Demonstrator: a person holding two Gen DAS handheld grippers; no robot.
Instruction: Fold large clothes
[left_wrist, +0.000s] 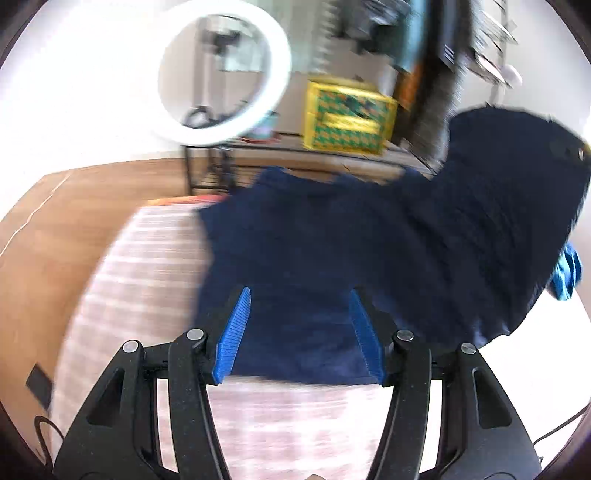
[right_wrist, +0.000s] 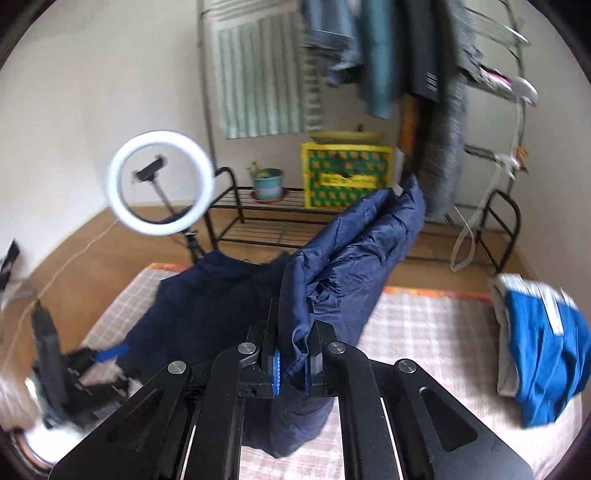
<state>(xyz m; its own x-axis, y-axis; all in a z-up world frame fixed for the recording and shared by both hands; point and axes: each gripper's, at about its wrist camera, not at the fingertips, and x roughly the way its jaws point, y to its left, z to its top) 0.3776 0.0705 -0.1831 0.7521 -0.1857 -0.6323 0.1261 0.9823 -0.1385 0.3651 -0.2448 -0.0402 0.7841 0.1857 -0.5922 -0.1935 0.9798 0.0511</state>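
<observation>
**Navy quilted jacket half lifted for a fold**

Checked, pale cloth covers the bed (right_wrist: 424, 321), the largest surface in both views, and on it lies the navy jacket (right_wrist: 207, 295), its body spread flat toward the far left of the mattress. One long padded part of the same jacket, seemingly a sleeve or side panel (right_wrist: 354, 251), rises off the bed in a steep diagonal toward the clothes rack (right_wrist: 436, 92). A folded blue garment (right_wrist: 543, 350) sits apart at the bed's right edge.

The step in hand looks like an early fold: carrying the raised part across the flat body. The next move probably calls for swinging it over and laying it down smoothly while the other side stays anchored.

The right gripper (right_wrist: 293, 365) points forward and slightly up, its jaws pinched tight on a bunch of the jacket's fabric. The left gripper (left_wrist: 299, 325) hovers low over the near hem with its blue fingers (left_wrist: 236, 325) spread wide and gripping nothing; whether they touch the cloth I cannot tell through the blur.
</observation>
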